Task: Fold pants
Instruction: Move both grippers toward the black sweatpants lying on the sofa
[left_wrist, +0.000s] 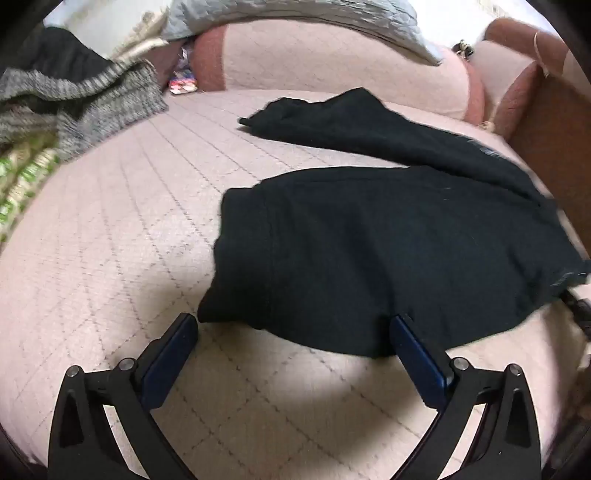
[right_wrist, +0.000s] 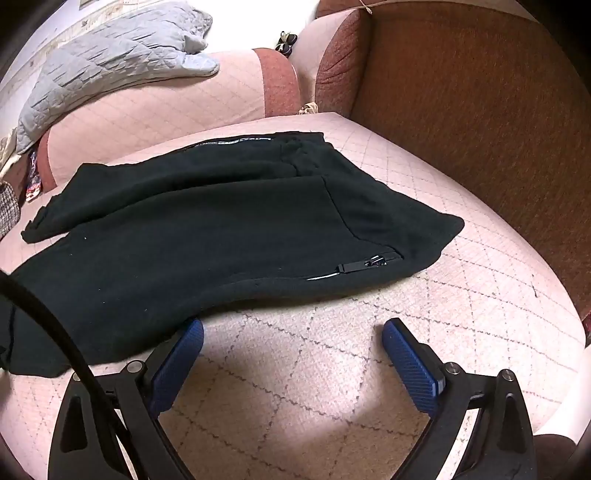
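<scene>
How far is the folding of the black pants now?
Done: the black pants lie on the pink quilted cover, apparently doubled leg over leg. In hand: nothing; left claw and right claw are open at the near edge. Left: folding them shorter.

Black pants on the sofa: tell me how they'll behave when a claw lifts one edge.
The pants look like thick fleece lying in soft folds, so they will probably droop rather than hold shape. Their matte, fuzzy surface suggests they won't slip easily. The zipper side may hang slightly heavier.
</scene>
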